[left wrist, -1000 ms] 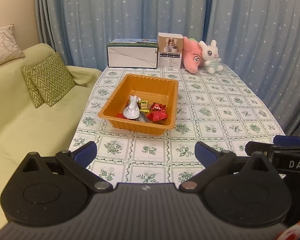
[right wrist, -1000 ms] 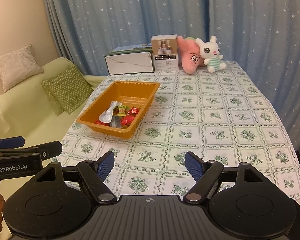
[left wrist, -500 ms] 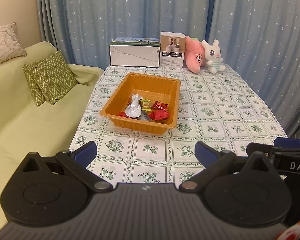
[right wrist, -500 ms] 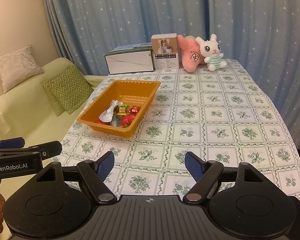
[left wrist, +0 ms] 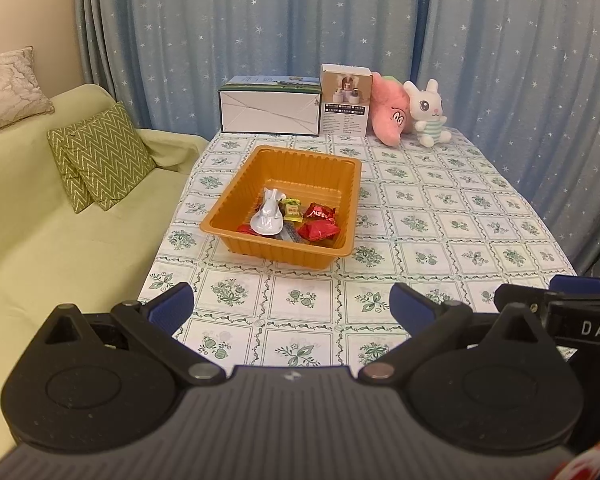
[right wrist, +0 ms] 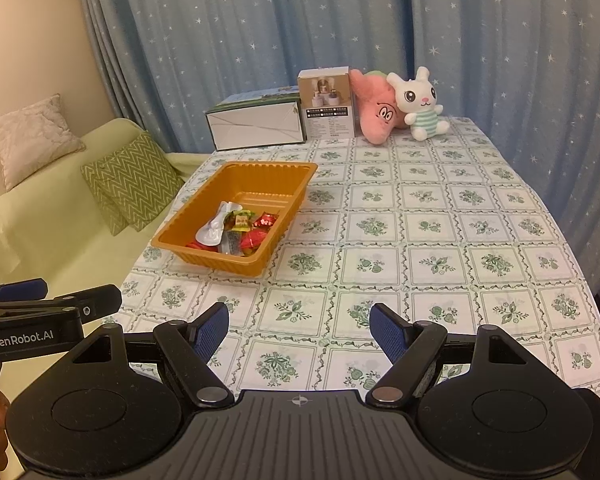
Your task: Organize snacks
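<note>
An orange plastic tray sits on the left half of the table. Inside it lie several wrapped snacks: red packets, a yellow-green candy and a silver-white pouch. My left gripper hovers over the near table edge, open and empty, well short of the tray. My right gripper hangs beside it, also open and empty, with the tray ahead to its left. Each gripper's side shows at the edge of the other's view.
At the table's far end stand a white box, a small carton, a pink plush and a white bunny plush. A green sofa with cushions lines the left side. Blue curtains hang behind.
The left view shifts slightly, as if the left gripper has lifted or tipped a little. The tray, the snacks and both grippers' jaws look the same.
</note>
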### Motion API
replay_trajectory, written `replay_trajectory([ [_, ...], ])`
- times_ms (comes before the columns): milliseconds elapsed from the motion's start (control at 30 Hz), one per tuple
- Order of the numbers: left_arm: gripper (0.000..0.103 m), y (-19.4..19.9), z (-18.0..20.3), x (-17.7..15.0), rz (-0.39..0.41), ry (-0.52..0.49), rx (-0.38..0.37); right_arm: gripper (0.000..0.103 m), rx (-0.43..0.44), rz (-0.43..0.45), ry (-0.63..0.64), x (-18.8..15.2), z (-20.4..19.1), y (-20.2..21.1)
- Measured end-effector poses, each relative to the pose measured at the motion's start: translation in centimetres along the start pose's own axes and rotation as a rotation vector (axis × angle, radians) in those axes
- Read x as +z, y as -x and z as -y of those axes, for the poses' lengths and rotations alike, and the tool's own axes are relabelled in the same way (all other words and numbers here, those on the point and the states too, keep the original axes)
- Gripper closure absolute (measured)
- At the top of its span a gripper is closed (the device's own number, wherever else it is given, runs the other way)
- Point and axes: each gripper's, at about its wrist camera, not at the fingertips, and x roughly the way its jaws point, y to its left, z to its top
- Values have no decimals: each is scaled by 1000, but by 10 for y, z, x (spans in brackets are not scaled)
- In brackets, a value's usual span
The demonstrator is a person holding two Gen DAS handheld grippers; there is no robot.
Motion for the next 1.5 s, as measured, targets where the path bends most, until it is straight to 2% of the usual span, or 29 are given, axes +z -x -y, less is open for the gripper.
replay_trajectory([
  [1500, 0, 1, 1, -2, 2, 3, -8, 26, 2, -5, -7, -3, 2, -3],
])
